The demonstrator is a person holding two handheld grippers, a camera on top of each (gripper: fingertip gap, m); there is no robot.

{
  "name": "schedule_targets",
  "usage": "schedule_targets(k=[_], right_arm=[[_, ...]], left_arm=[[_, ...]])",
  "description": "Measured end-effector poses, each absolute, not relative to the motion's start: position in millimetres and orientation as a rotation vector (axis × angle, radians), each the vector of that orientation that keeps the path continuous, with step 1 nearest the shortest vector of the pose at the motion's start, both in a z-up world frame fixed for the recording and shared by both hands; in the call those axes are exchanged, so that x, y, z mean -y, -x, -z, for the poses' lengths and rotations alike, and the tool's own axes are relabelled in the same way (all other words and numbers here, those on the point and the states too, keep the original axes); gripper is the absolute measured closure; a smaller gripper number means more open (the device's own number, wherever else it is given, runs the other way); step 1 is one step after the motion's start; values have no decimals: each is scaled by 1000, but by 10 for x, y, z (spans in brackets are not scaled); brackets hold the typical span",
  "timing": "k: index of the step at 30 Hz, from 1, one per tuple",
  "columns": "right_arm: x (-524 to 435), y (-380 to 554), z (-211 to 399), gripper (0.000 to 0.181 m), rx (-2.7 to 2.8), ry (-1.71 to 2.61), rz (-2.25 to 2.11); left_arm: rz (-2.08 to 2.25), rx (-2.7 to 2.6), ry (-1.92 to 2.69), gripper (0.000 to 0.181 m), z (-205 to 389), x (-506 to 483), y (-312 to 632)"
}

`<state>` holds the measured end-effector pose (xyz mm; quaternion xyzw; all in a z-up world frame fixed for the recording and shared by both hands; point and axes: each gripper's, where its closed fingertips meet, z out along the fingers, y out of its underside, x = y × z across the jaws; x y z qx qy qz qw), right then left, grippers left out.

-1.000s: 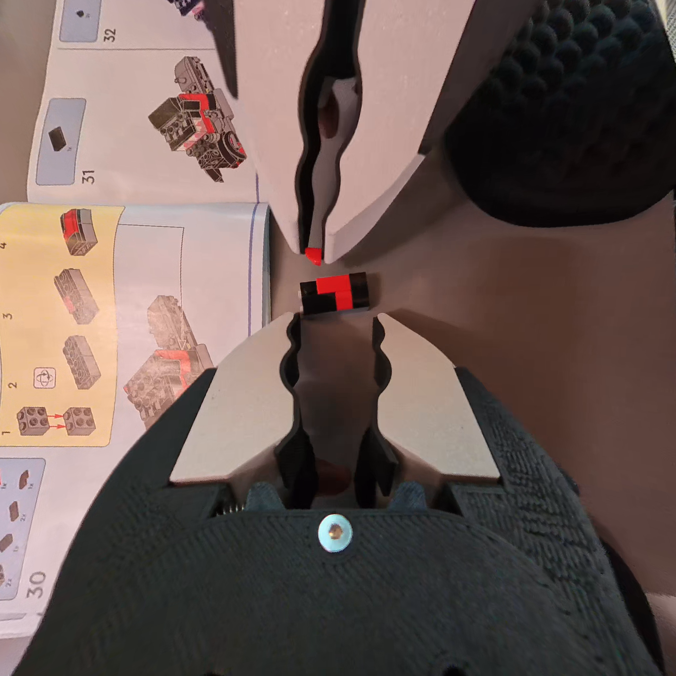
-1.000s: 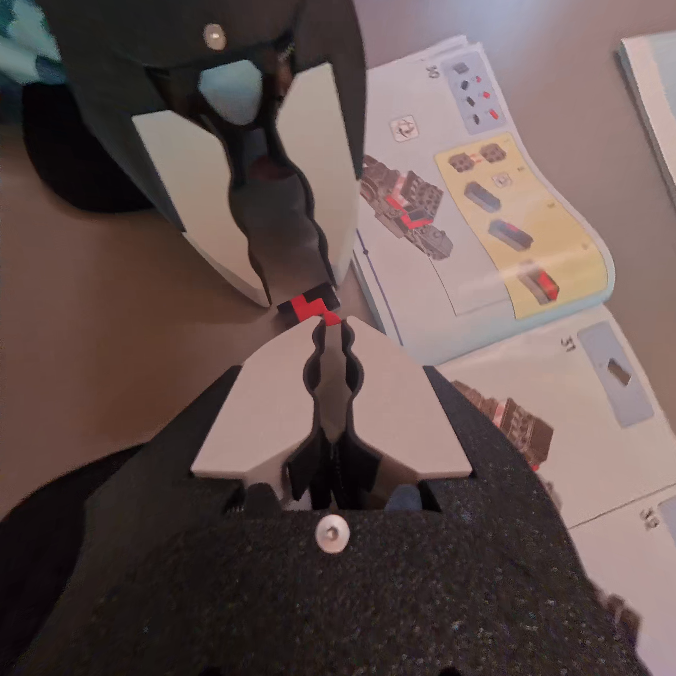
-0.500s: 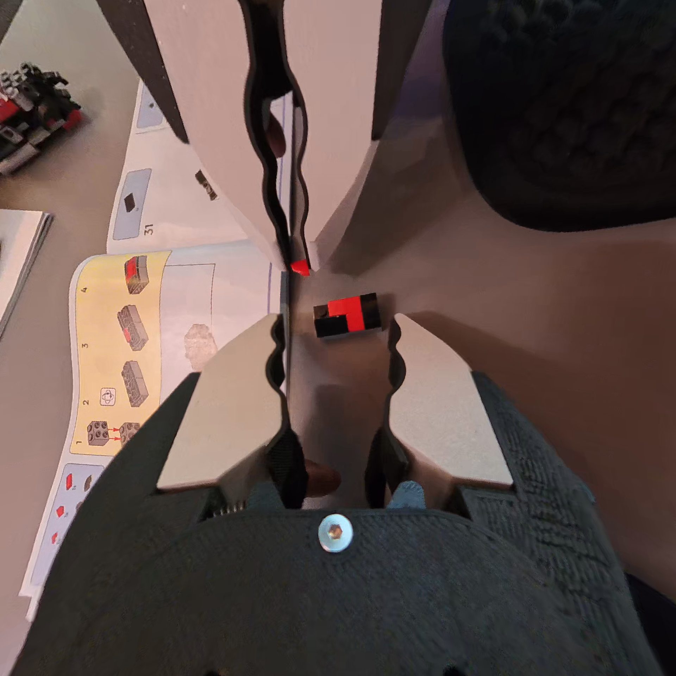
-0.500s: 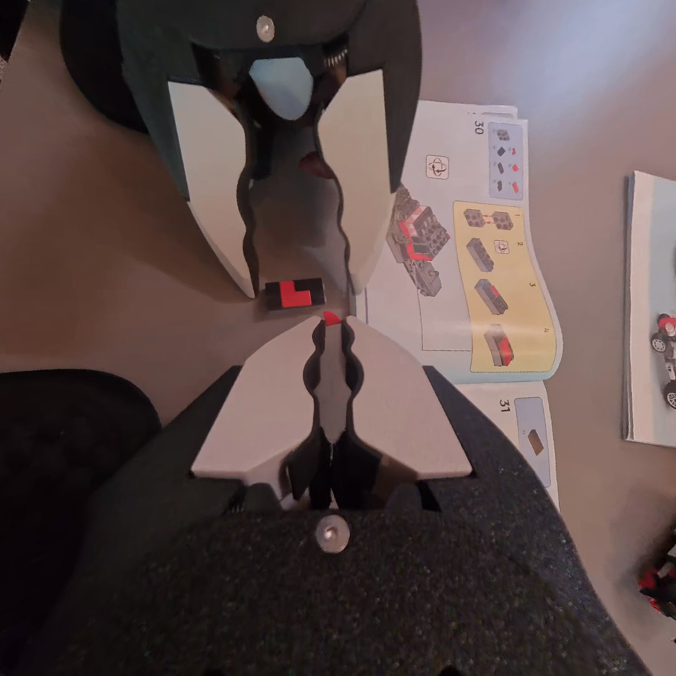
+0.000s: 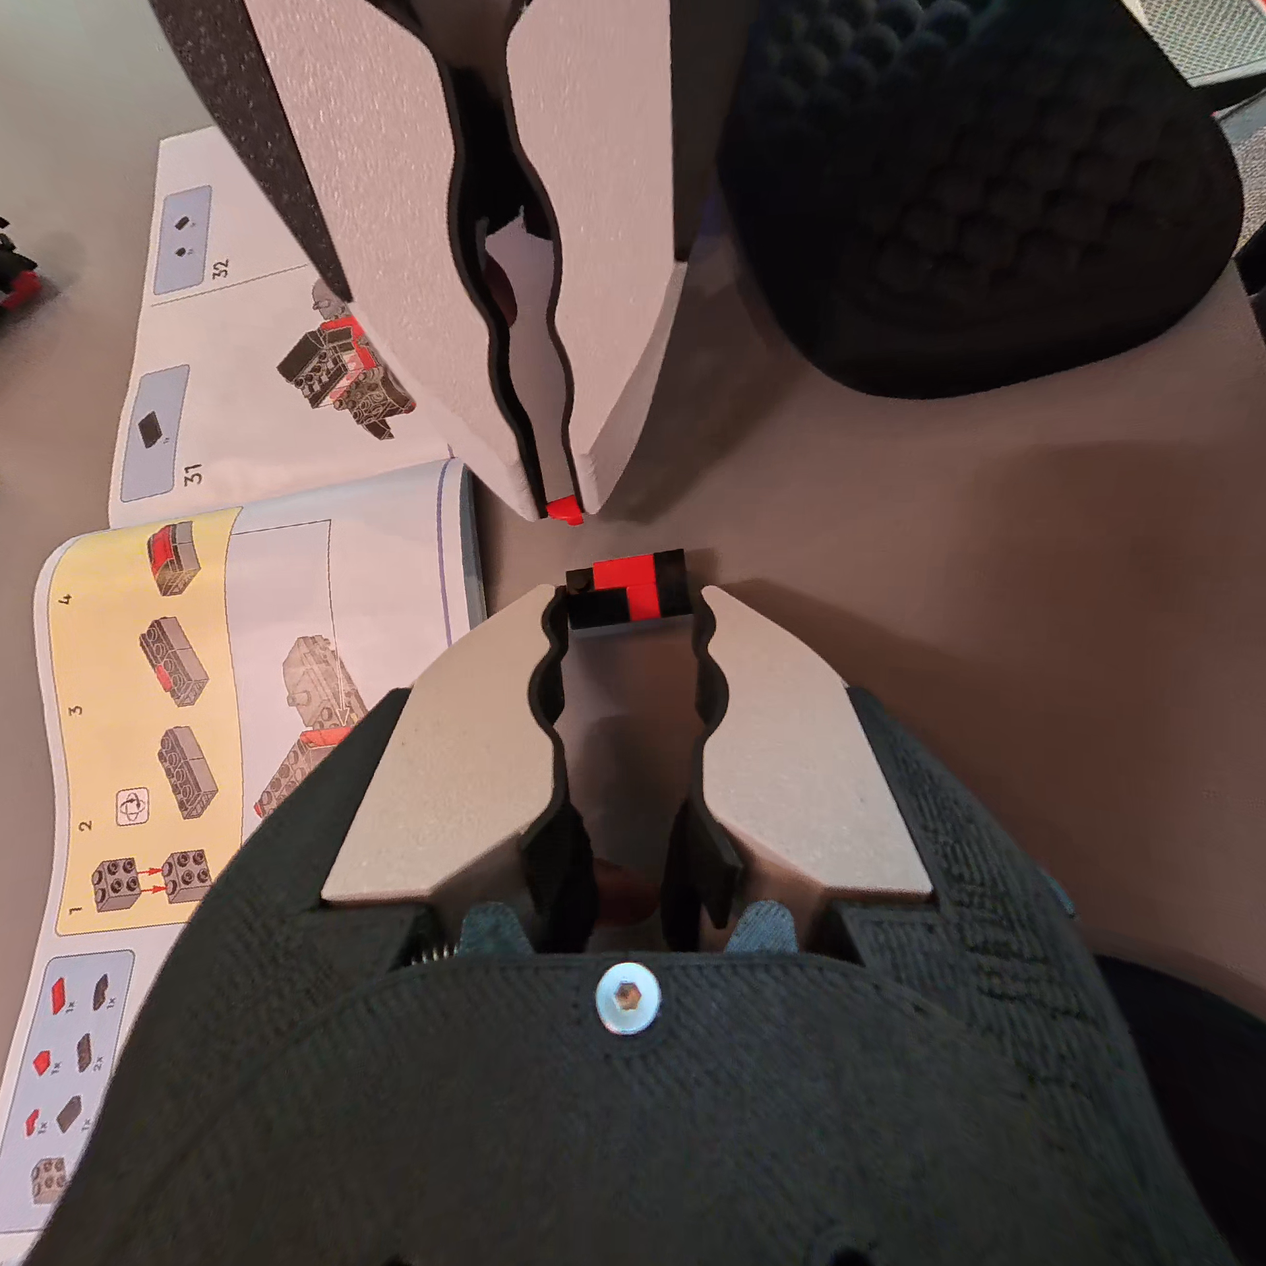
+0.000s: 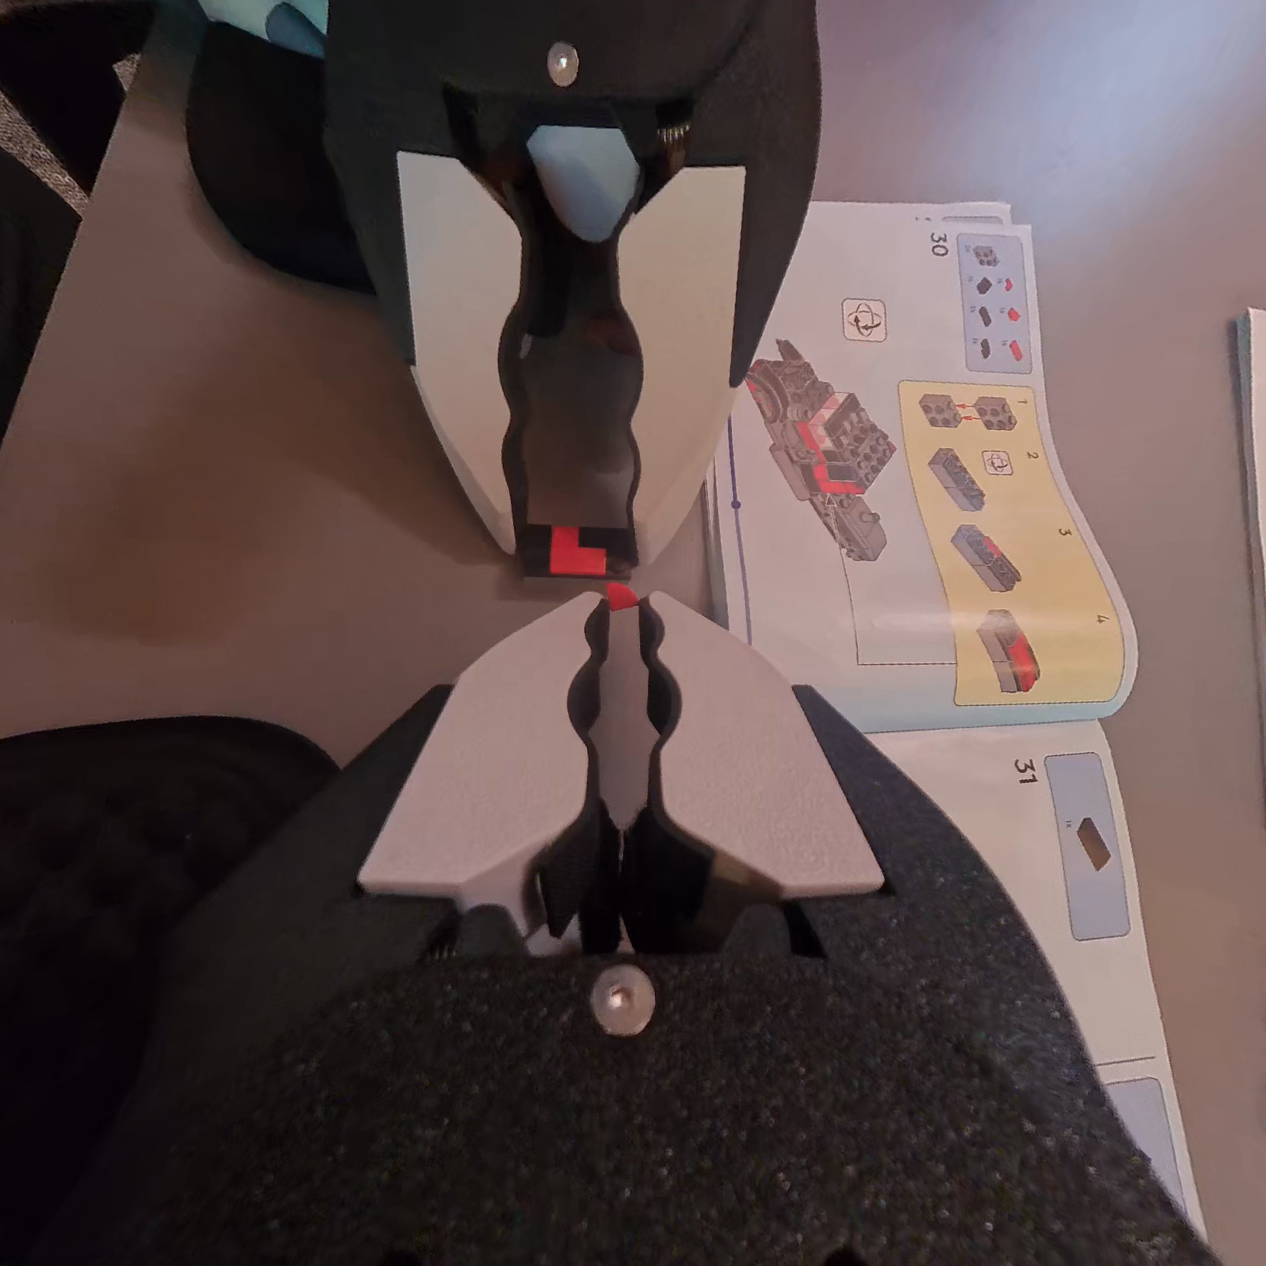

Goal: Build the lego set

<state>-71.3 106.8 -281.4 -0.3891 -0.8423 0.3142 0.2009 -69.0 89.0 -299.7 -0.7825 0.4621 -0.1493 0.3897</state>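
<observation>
A small black-and-red block (image 5: 627, 589) lies on the brown table. My left gripper (image 5: 629, 597) has its jaws closed in on the block's two ends, with the tips against it. The right wrist view shows the same grip from the far side, the block (image 6: 579, 551) between the left gripper's tips (image 6: 577, 548). My right gripper (image 6: 623, 604) is shut on a tiny red piece (image 6: 622, 594) that sticks out of its tips. It faces the left gripper, and the red piece (image 5: 565, 510) hangs just above and slightly to the left of the block.
An open instruction booklet (image 5: 274, 616) lies to the left of the block and shows in the right wrist view (image 6: 959, 514). A black knobbly object (image 5: 959, 205) sits at the far right. A part-built model (image 5: 14, 274) shows at the left edge. Another booklet's edge (image 6: 1254, 479) is at the right. Left and right tips are no more than a few centimetres apart. From either gripper's tips it is about 25 cm to the part-built model (image 5: 14, 274).
My left gripper has moved forward and narrowed its jaws, so the block now sits between its tips. The right gripper, still holding the red piece, has shifted closer over the block.
</observation>
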Motion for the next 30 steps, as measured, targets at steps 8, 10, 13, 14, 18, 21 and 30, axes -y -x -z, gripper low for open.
schedule_targets(k=[8,10,13,14,18,21,30], right_arm=[[-1058,723,2817,173,2360,1072,-885],[-1059,735,2810,173,2364,1063,-886],[-1045,747,2815,173,2374,1047,-893],[-1042,749,2823,173,2379,1046,-890],[-1036,761,2821,173,2376,1033,-894],[-1045,769,2806,173,2356,1031,-913],[-1069,773,2813,173,2333,1035,-945]], left_arm=[[361,-1182,1970,138,2988,-877,714],[341,-1166,1967,132,2980,-890,736],[323,-1138,1960,130,2959,-909,765],[324,-1135,1961,130,2957,-911,768],[336,-1136,1988,130,2984,-910,766],[357,-1143,1997,140,2993,-898,758],[398,-1144,2017,148,3005,-885,750]])
